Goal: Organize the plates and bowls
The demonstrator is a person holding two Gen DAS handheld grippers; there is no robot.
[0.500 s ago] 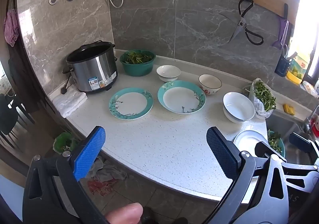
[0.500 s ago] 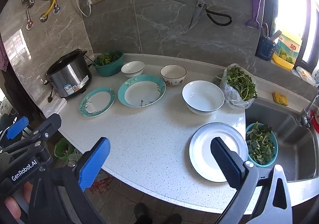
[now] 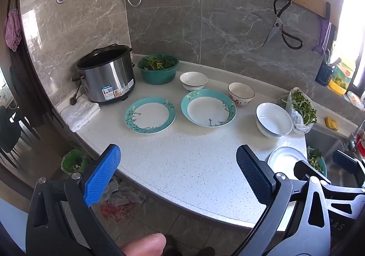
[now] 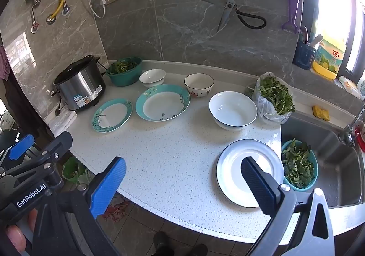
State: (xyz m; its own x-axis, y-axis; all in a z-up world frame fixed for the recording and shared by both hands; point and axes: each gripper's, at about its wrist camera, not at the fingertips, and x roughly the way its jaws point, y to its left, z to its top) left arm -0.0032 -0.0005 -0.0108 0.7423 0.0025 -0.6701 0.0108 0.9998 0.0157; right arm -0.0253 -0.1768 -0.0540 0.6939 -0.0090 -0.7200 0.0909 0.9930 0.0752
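On the white counter lie a small teal-rimmed plate [image 3: 150, 115] [image 4: 112, 115] and a larger teal-rimmed deep plate [image 3: 208, 107] [image 4: 162, 102]. Behind them stand a small white bowl [image 3: 193, 80] [image 4: 152, 77] and a red-patterned bowl [image 3: 241, 93] [image 4: 199, 84]. A big white bowl [image 3: 273, 119] [image 4: 232, 110] sits further right. A white plate with a dark rim [image 4: 248, 174] [image 3: 286, 159] lies near the front edge by the sink. My left gripper [image 3: 178, 174] and right gripper [image 4: 183, 184] hover open over the counter's front edge, both empty.
A steel cooker pot [image 3: 107, 78] and a folded white towel [image 3: 79, 113] stand at the left. A green basin of greens [image 3: 157, 68], a bag of greens [image 4: 273, 96] and a teal colander [image 4: 298, 164] in the sink [image 4: 330, 142] are about. Scissors [image 4: 237, 5] hang on the wall.
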